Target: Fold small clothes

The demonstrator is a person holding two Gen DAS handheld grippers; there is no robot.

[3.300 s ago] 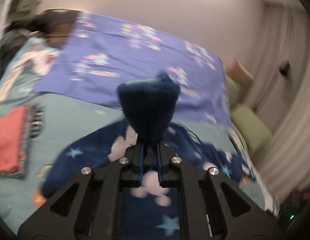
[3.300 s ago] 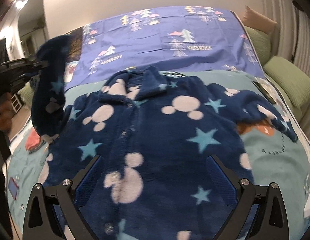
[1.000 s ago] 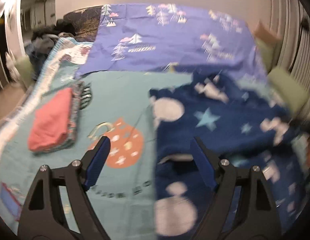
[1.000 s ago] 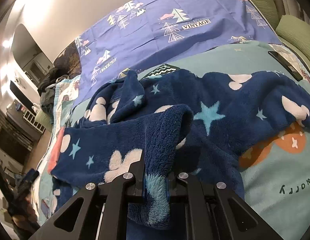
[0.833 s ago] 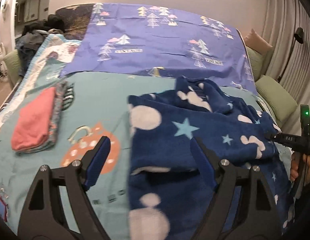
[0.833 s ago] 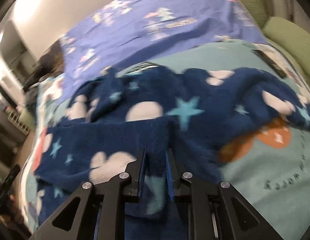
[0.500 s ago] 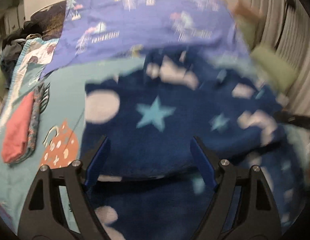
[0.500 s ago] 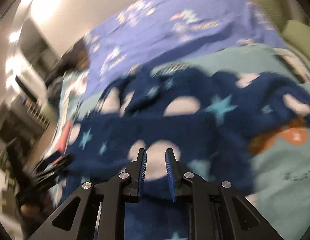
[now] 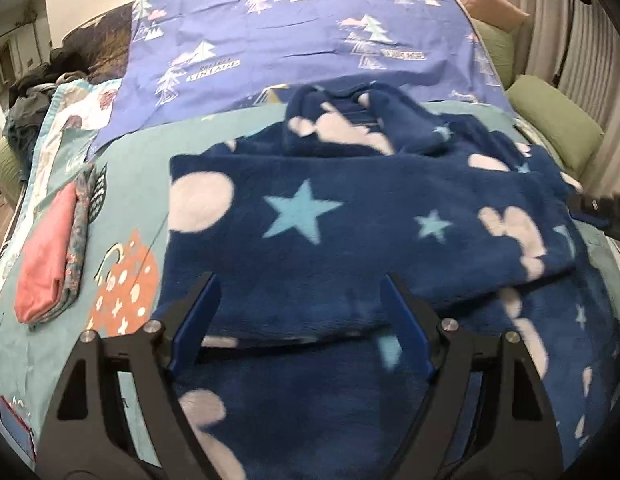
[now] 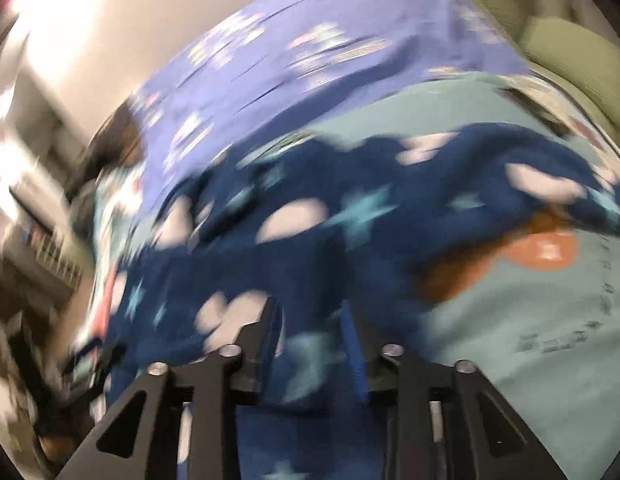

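A navy fleece pyjama top (image 9: 350,240) with white mouse shapes and light blue stars lies on the teal bed cover (image 9: 150,160). One sleeve is folded across its front. My left gripper (image 9: 300,312) is open and empty, low over the top's near part. The right wrist view is blurred; the same top (image 10: 350,220) fills its middle. My right gripper (image 10: 314,320) hangs just above the fleece with its jaws a little apart and nothing between them. The other gripper's black tip shows at the right edge of the left wrist view (image 9: 606,208).
A folded pink and patterned pile (image 9: 50,256) lies on the bed's left side. A purple sheet with tree prints (image 9: 310,32) covers the far half. Green cushions (image 9: 550,120) sit at the right edge, dark clothes (image 9: 30,92) at the far left.
My right gripper let go of the sleeve, which now lies across the top, and its jaws have parted. My left gripper, open throughout, moved right over the top.
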